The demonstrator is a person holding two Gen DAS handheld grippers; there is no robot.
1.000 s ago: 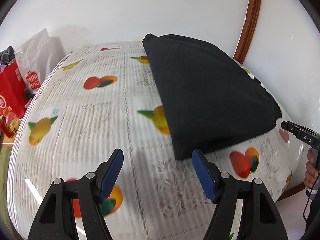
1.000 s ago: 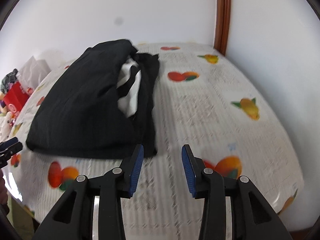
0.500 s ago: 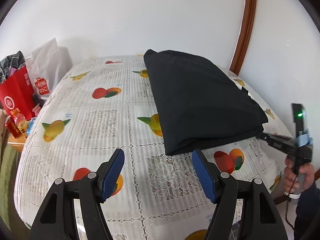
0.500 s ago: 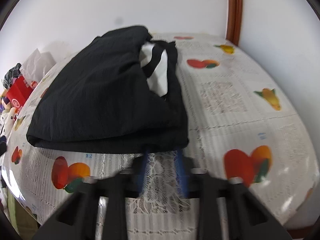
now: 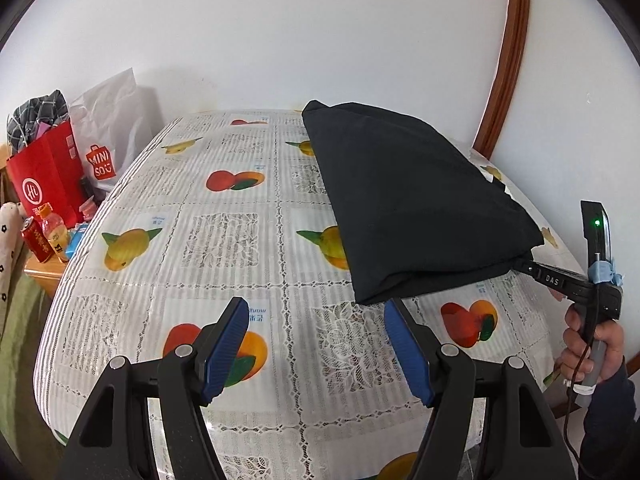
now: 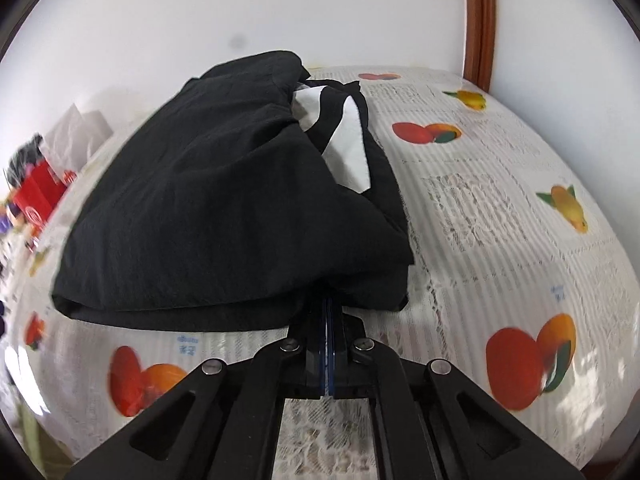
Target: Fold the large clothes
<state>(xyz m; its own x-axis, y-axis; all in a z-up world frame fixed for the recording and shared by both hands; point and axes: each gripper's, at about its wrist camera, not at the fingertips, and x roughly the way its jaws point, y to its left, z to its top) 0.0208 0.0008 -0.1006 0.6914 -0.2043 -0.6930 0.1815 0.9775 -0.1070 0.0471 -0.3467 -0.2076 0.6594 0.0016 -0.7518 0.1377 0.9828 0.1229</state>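
On the table (image 5: 120, 280), under a lace-patterned cloth printed with fruit, the folded black garment (image 5: 408, 200) lies toward the far right side, with a white inner layer (image 6: 348, 140) showing at its open end in the right wrist view. Off the table's left edge stand a red paper bag (image 5: 44, 176), a white bag (image 5: 112, 132) printed "MINISO", a red can (image 5: 38, 240) and a small bottle (image 5: 56, 232); a brown wooden trim (image 5: 508, 56) runs up the white wall. Nothing lies between the left gripper (image 5: 316, 344) and the garment's near corner; its blue pads are spread wide apart above the cloth, holding nothing. The right gripper (image 6: 326, 308) has its jaws pressed together, its tips tucked into the garment's near folded edge, so it is clamped on the fabric there. Half a second ago those jaws were blurred and just short of the hem; a second ago they were apart. The right tool's side reads "DAS", a green light glowing on its upright part.
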